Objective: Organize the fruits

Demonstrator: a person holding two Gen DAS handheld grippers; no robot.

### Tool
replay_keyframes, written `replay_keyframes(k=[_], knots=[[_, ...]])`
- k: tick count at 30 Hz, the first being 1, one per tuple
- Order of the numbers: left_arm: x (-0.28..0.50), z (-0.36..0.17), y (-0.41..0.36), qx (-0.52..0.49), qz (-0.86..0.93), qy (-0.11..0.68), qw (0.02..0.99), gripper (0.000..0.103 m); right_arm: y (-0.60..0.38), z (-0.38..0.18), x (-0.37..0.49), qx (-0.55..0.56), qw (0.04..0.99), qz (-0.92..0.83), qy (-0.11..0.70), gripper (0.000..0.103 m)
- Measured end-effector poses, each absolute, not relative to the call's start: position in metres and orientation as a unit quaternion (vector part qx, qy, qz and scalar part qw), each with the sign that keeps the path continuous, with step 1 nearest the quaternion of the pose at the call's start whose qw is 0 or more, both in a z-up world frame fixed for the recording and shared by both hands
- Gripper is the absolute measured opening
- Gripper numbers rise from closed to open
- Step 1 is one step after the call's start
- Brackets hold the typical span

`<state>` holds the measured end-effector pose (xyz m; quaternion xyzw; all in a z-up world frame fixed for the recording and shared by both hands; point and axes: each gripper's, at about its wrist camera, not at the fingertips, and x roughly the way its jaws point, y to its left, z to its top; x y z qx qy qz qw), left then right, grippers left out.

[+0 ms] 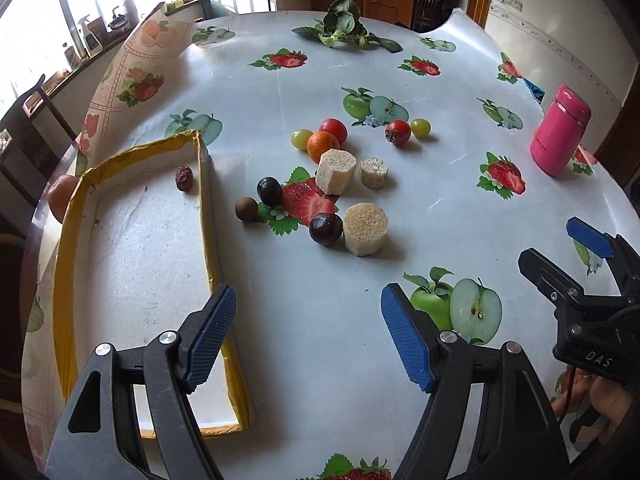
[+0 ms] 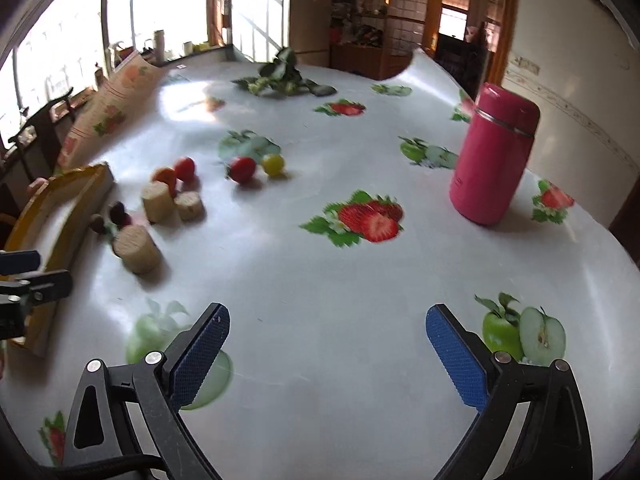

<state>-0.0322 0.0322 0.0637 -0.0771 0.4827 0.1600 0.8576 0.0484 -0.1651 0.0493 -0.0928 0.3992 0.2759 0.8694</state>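
Left gripper (image 1: pixel 308 340): nearest the camera, blue-padded fingers spread wide with nothing between them; it hangs over the white tablecloth (image 1: pixel 320 320), its left finger above the near right wall of the tray.
Right gripper (image 2: pixel 326 356): fingers also wide apart and empty, over bare cloth near a printed green apple; in the left wrist view it shows at the right edge (image 1: pixel 560 256).
Hand (image 1: pixel 600 400): part of a person's hand shows under the right gripper's body.
Tray (image 1: pixel 208 216): shallow white box with a yellow rim, on the left of the table; it holds one dark red date (image 1: pixel 184 178) at its far right corner.
Near fruit cluster: just right of the tray lie a brown longan (image 1: pixel 246 209), two dark plums (image 1: pixel 269 191) (image 1: pixel 325 229), and a pale cut cylinder (image 1: pixel 366 229) touching the nearer plum.
Middle cluster: two more pale cylinders (image 1: pixel 335 171) (image 1: pixel 374 172), with an orange (image 1: pixel 322 146), a red tomato (image 1: pixel 333 130) and a green grape (image 1: pixel 301 139) just behind them.
Far pair: a second red tomato (image 1: pixel 398 132) touching a green grape (image 1: pixel 420 127).
Pink flask (image 1: pixel 560 136): upright, well apart on the right.
Leafy greens (image 1: pixel 344 26): at the far edge of the table.
Right wrist view: blurred; small fruits hard to tell apart.
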Motion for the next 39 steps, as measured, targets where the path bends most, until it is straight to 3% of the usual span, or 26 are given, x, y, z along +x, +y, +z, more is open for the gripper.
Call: replay_keyframes(k=[5, 14, 39], knots=[[-0.044, 0.085, 0.027, -0.051, 0.184, 0.457, 0.869, 0.075, -0.128, 0.077, 0.050, -0.101, 0.800, 0.405, 0.430, 0.101], [-0.057, 0.103, 0.033, -0.046, 0.213, 0.450, 0.866, 0.075, -0.089, 0.103, 0.016, -0.232, 0.773, 0.463, 0.366, 0.101], [-0.065, 0.105, 0.039, -0.051, 0.228, 0.454, 0.860, 0.075, -0.087, 0.104, 0.011, -0.227, 0.764, 0.481, 0.367, 0.101]])
